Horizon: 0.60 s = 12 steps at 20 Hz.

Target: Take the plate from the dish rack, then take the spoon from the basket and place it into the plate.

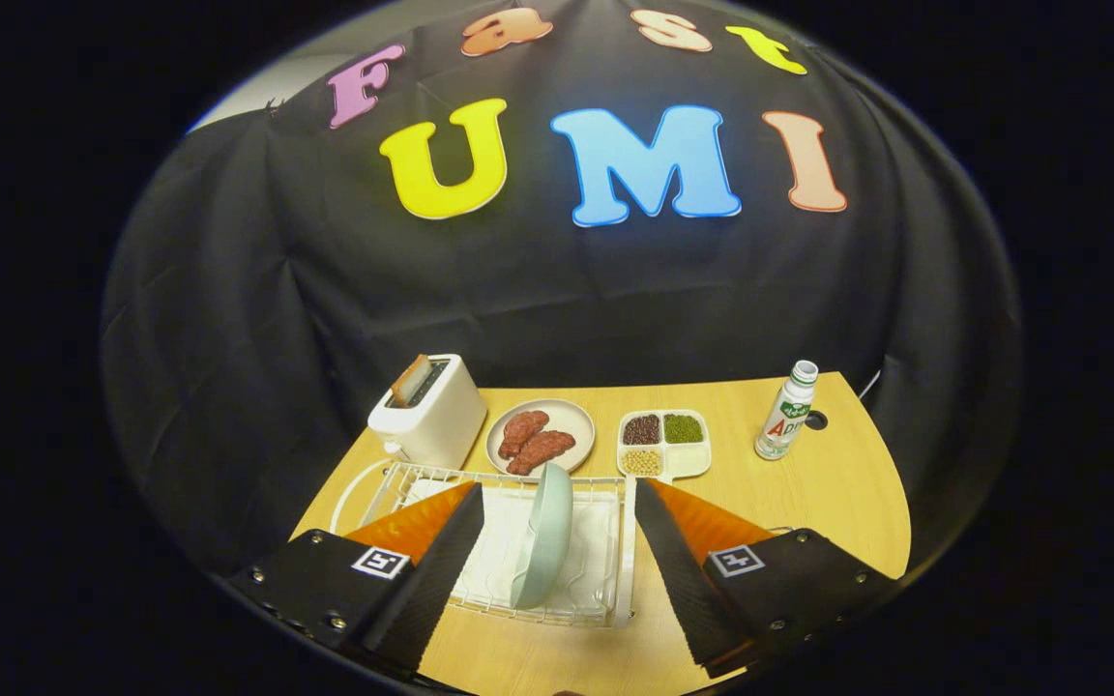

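Two fingers of the gripper (pixel 557 527) stand wide apart, released, and they hold nothing. Between them, a little ahead, the plate (pixel 542 536) stands on its edge in the dish rack (pixel 605 541). This plate is pale green-grey, round and smooth, with a matte look. The dish rack is made of thin white wire, rectangular, with a white tray under it, and it rests on the wooden table (pixel 808 483), which has a light grain and a rounded edge.

Beyond the rack, a white toaster (pixel 428 420) with rounded corners holds one slice of bread. Just beside it lies a round beige dish (pixel 541 437) with two reddish sausage pieces. Next comes a divided tray (pixel 663 445) with three compartments of dark, green and yellow grains. Well apart, near the far side of the table, a plastic bottle (pixel 787 411) with a white cap stands upright.
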Each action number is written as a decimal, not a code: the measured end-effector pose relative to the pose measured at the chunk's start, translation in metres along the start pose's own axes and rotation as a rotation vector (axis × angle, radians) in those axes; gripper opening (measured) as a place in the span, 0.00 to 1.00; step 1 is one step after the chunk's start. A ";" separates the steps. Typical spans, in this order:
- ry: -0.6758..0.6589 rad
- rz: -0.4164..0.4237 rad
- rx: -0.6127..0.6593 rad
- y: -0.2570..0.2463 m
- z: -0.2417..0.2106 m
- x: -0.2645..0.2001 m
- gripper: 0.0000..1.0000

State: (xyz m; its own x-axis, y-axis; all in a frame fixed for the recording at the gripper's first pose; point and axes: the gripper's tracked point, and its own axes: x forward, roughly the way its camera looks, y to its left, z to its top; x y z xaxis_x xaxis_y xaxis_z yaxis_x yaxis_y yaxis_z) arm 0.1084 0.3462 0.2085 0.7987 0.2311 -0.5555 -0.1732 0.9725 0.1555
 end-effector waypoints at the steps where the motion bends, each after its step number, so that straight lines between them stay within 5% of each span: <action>1: 0.036 -0.012 0.005 0.001 -0.006 0.008 0.97; 11: 0.300 -0.127 0.041 0.012 -0.047 0.062 0.96; 12: 0.321 -0.143 0.050 0.012 -0.049 0.065 0.88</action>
State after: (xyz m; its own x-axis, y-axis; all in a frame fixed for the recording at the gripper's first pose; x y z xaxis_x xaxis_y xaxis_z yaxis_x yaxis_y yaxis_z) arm 0.1302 0.3741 0.1339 0.5899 0.0978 -0.8016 -0.0385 0.9949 0.0930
